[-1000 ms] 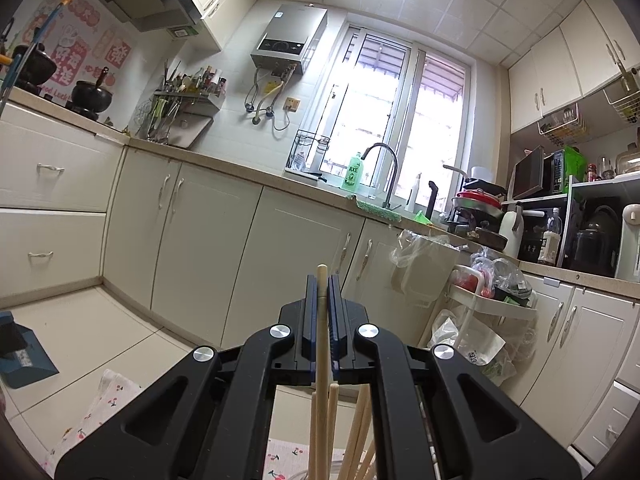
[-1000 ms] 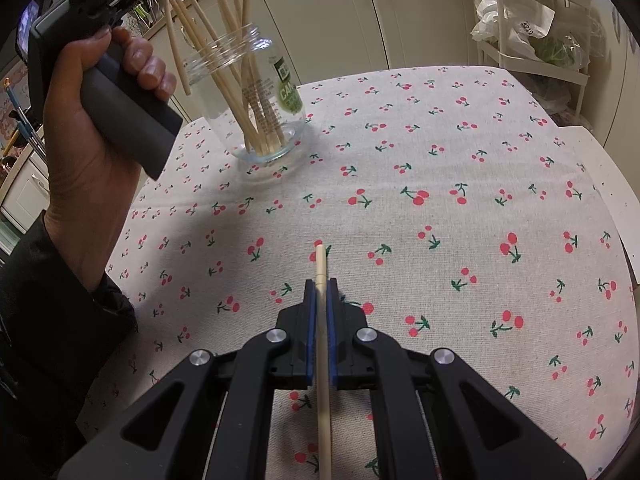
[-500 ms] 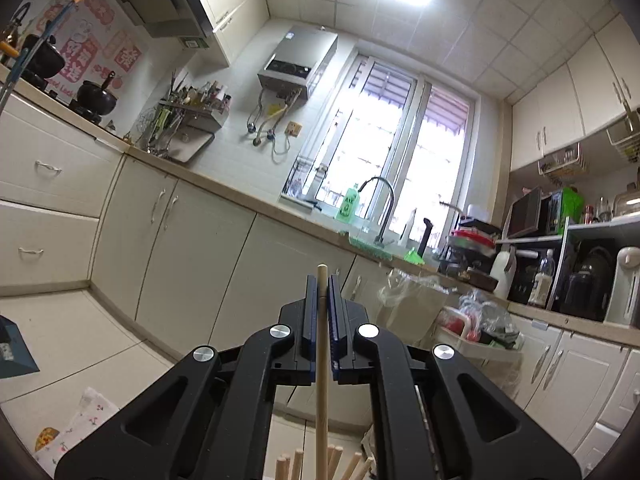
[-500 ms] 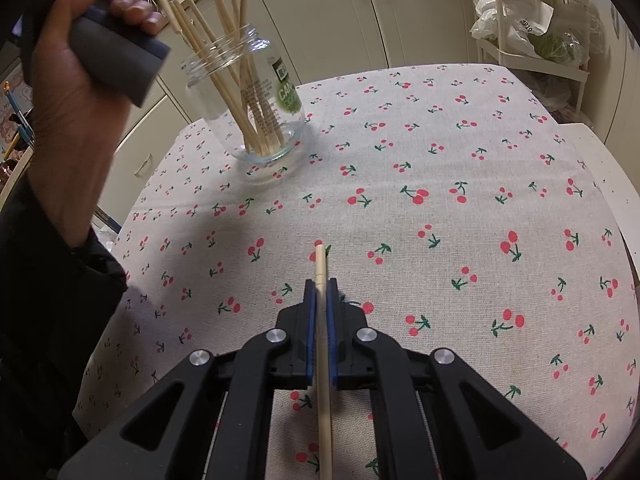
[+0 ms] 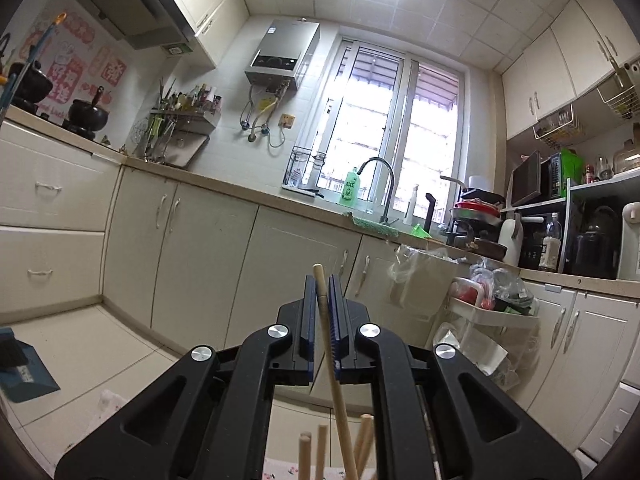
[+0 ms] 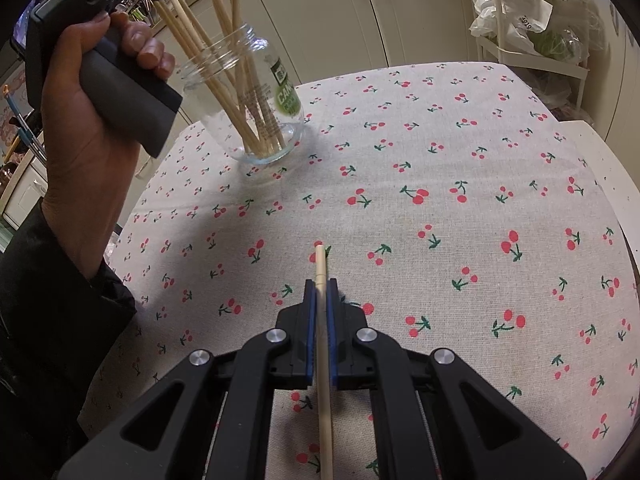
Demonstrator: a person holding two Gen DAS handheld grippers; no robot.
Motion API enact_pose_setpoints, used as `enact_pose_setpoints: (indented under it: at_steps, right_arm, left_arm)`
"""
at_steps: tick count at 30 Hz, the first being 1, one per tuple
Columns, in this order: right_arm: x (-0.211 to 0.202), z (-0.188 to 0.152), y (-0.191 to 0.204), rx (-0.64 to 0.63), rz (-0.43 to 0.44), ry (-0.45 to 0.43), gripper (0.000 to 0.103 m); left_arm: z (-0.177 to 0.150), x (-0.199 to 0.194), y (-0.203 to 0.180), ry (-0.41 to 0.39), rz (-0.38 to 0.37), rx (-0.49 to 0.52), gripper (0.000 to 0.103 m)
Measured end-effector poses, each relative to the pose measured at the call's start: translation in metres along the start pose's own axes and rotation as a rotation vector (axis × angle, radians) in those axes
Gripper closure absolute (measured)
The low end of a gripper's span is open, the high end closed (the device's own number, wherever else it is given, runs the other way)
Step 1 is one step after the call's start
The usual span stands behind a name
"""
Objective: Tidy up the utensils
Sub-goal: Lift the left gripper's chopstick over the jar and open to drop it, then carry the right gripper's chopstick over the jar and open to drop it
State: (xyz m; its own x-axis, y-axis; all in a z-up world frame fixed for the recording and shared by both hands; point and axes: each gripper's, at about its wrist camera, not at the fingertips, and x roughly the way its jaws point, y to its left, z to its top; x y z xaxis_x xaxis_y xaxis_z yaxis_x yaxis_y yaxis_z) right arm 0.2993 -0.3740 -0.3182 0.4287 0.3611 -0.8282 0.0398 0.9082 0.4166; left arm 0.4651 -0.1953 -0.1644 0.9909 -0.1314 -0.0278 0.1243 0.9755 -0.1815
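Observation:
A clear glass jar (image 6: 256,96) with a green label stands on the cherry-print tablecloth (image 6: 440,200) and holds several wooden chopsticks (image 6: 224,64). My left gripper (image 5: 322,280) is above the jar; its jaws stand slightly apart around a tilted chopstick (image 5: 332,360), whose lower end reaches down among the other chopstick tops (image 5: 306,444). The hand holding that gripper's handle (image 6: 120,92) shows in the right wrist view. My right gripper (image 6: 320,286) is shut on another chopstick (image 6: 322,340) above the cloth, nearer than the jar.
Kitchen cabinets (image 5: 208,256), a sink tap (image 5: 376,184) and a cluttered counter (image 5: 520,232) lie beyond the table. A white rack with plastic bags (image 6: 524,28) stands at the table's far right. The table's right edge (image 6: 600,152) is bare white.
The left gripper's jaws have parted a little and its chopstick now leans loose between them, slipping down toward the jar. The right gripper has stayed still.

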Motion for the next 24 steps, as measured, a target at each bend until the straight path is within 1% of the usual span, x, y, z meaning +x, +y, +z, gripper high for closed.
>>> enact_pose_setpoints:
  at_steps: [7,11,16,19,22,23,24]
  right_arm:
    - [0.0,0.0,0.0,0.002,0.003,-0.001,0.097]
    - [0.0,0.0,0.0,0.004,0.004,0.0,0.097]
    - [0.0,0.001,0.001,-0.001,0.005,0.003,0.097]
    - [0.001,0.002,0.001,-0.02,0.005,0.012,0.097]
    - [0.002,0.004,-0.004,-0.006,0.034,0.025,0.097]
    - [0.002,0.005,-0.006,0.0,0.048,0.031,0.097]
    - [0.002,0.006,-0.008,0.005,0.056,0.035,0.097]
  left_arm:
    - [0.0,0.006,-0.004,0.016,-0.009,0.024,0.098]
    - [-0.003,0.005,-0.004,0.028,-0.016,0.026,0.097]
    - [-0.007,-0.001,-0.003,0.057,-0.03,0.054,0.097]
    - [-0.007,-0.01,0.002,0.079,-0.03,0.06,0.097]
    - [-0.004,-0.027,0.01,0.093,-0.018,0.064,0.097]
    - [-0.004,-0.035,0.014,0.107,-0.016,0.064,0.096]
    - [-0.005,-0.04,0.017,0.118,-0.016,0.066,0.093]
